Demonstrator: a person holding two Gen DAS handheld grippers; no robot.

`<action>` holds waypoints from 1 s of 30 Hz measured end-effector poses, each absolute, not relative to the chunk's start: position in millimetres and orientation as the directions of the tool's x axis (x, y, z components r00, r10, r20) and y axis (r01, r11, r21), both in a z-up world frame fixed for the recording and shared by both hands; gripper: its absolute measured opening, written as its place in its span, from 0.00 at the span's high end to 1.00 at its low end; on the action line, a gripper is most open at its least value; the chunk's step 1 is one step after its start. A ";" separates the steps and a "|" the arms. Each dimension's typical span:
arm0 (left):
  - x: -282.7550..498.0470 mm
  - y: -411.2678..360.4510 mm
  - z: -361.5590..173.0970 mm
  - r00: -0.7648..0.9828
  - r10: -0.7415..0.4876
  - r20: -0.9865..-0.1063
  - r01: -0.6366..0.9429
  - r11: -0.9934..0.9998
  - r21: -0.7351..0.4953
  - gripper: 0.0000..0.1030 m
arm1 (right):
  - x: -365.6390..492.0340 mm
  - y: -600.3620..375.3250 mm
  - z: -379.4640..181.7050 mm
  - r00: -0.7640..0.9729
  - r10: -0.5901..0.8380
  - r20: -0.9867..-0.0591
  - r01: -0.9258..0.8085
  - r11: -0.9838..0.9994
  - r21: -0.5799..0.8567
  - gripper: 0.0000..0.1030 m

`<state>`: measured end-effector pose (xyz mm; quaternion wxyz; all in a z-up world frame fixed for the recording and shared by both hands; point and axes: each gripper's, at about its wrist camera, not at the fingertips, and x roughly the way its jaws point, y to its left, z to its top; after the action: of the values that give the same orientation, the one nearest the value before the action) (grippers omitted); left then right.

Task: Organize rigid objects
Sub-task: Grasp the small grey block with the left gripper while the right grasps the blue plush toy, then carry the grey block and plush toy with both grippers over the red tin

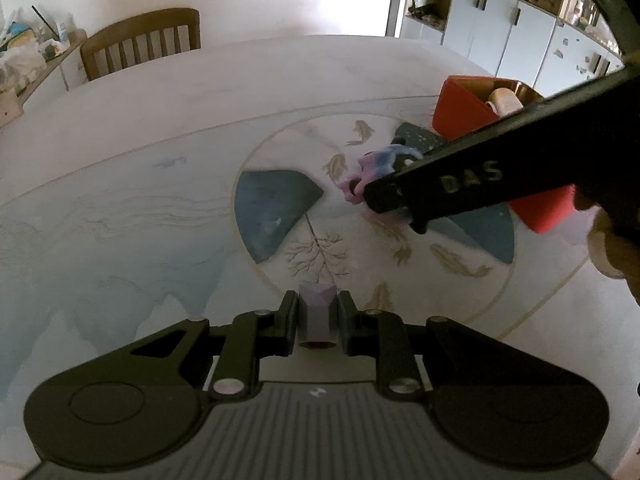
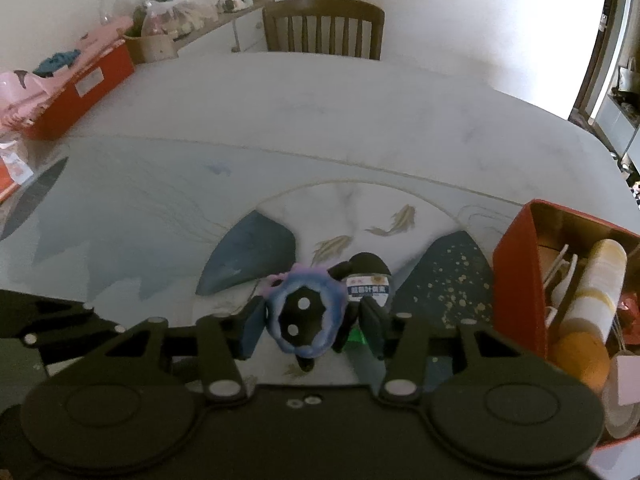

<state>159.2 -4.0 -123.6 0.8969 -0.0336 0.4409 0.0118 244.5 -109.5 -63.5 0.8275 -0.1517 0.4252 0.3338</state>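
- The left hand-held gripper (image 1: pixel 318 314) is clenched on a small faceted purple block (image 1: pixel 318 314), its pads pressed against the block's two flanks, low over the painted table (image 1: pixel 160 128).
- The block's long axis runs along the fingers, one end pointing away toward the bare-tree drawing (image 1: pixel 316 254) on the table and the other, with a dark hollow in it, back toward the camera.
- The right hand-held gripper (image 2: pixel 314 314) is closed around a blue-and-pink toy (image 2: pixel 306 312) with a black face and white dots; the left pad touches the toy's side, while contact on the right pad cannot be made out.
- The toy's black face is turned up toward the right wrist camera; its long axis cannot be judged from this angle.
- Just beyond the toy, a black object with a white printed label (image 2: pixel 368 276) lies on the table, its rounded end pointing away from the gripper.
- Right of the toy stands a red box (image 2: pixel 518 280) on the table, holding a pale cylinder and an orange round item.
- Seen from the left wrist, the toy sits between the red box (image 1: pixel 460 114) and the blue wedge (image 1: pixel 272 208) painted on the table.
- A wooden chair (image 2: pixel 324 28) stands at the table's far edge, well beyond the toy.
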 end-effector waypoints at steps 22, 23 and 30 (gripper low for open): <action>162.7 -33.4 -49.4 0.668 -0.045 -0.743 -0.075 0.989 -0.128 0.80 | 224.3 -192.0 -0.3 0.430 0.496 -0.754 -0.654 0.747 0.118 0.52; 163.1 -36.0 -45.5 0.672 -0.047 -0.739 -0.072 0.989 -0.128 0.80 | 223.8 -195.5 1.6 0.431 0.498 -0.752 -0.655 0.746 0.119 0.52; 176.7 -60.4 -24.3 0.694 -0.055 -0.717 -0.051 0.991 -0.126 0.80 | 228.5 -222.5 13.8 0.448 0.509 -0.735 -0.643 0.755 0.131 0.52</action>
<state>176.7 -60.4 -24.3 0.9179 -0.0681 0.3909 -0.0011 228.5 -222.5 13.8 0.8468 -0.0833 0.4005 0.3401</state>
